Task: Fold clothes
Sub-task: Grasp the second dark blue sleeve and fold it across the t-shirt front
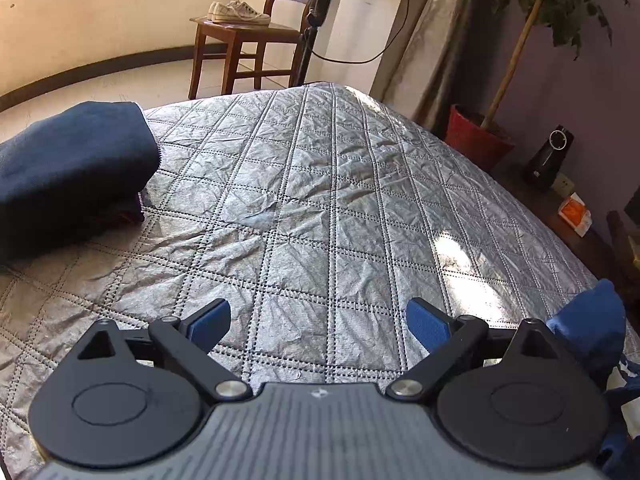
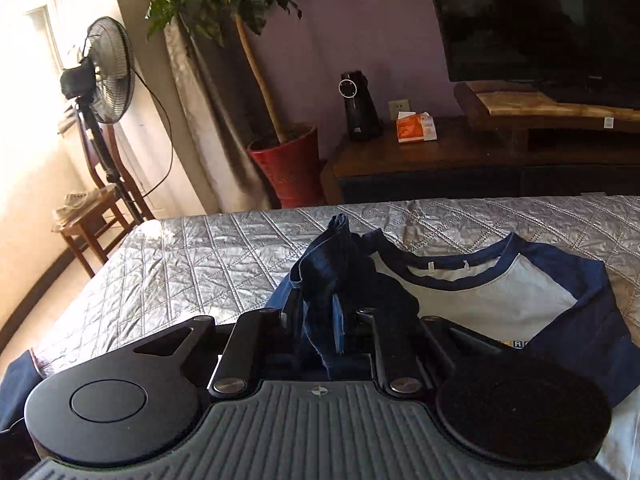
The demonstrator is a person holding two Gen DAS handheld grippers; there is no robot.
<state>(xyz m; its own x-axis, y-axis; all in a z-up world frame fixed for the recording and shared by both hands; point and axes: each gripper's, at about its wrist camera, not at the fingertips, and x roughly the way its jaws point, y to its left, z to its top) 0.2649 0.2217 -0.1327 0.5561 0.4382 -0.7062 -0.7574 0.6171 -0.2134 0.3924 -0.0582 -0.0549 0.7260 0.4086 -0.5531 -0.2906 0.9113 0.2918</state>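
Note:
A white t-shirt with navy sleeves and collar (image 2: 500,296) lies on the grey quilted bed (image 2: 192,264). My right gripper (image 2: 326,320) is shut on its navy sleeve (image 2: 336,264), which bunches up between the fingers. My left gripper (image 1: 318,326) is open and empty, hovering over bare quilt (image 1: 320,200). A bit of the navy sleeve (image 1: 592,320) shows at the right edge of the left wrist view. A folded dark navy garment (image 1: 72,176) rests at the bed's left side.
Beyond the bed stand a wooden chair (image 1: 236,40) with shoes on it, a standing fan (image 2: 100,76), a potted plant in a red pot (image 2: 288,160), and a dark TV cabinet (image 2: 440,160) with a tissue box and a TV.

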